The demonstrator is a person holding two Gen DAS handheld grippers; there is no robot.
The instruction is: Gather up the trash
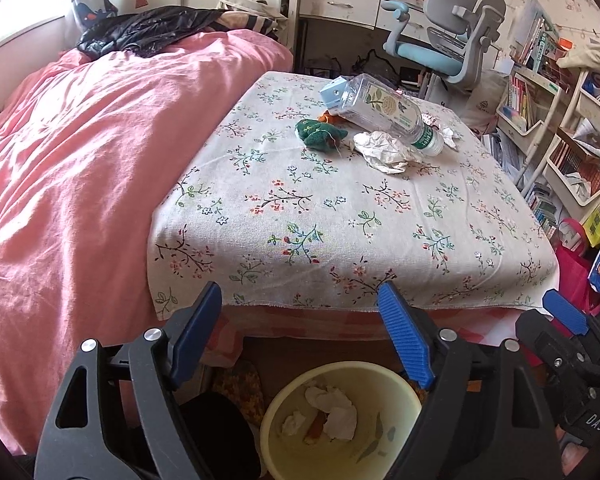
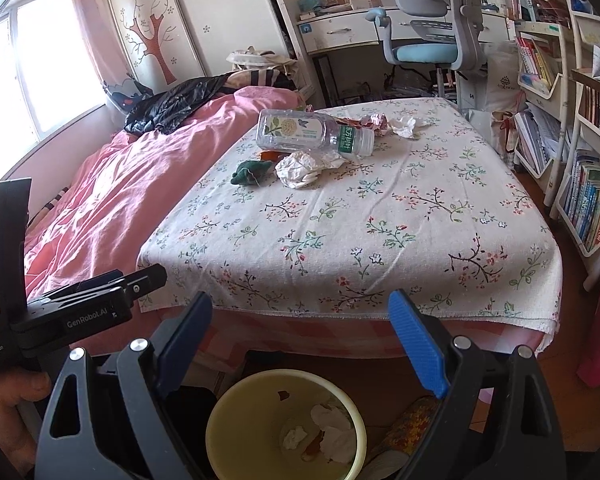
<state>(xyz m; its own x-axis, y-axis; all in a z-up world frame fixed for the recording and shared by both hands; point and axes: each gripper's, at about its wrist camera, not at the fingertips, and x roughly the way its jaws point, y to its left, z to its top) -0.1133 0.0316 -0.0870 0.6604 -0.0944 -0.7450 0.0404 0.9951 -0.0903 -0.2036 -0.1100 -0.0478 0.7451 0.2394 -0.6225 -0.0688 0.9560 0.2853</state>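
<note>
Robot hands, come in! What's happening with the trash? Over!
Both hand-held grippers open, empty, over yellow bin. Bottle, crumpled paper on table. Nothing blocking.

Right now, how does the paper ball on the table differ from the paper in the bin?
The paper ball lies on the flowered cloth beside the bottle; the bin paper sits at the bottom of the yellow bin. The ball is one wad; the bin holds several smaller scraps. Both are white and crumpled.

Each hand-held gripper [image 1: 300, 336] [image 2: 300, 344] has black plastic arms, silver round screws and ribbed blue finger pads [image 1: 406, 336]; one body reads "GenRobot.AI".
</note>
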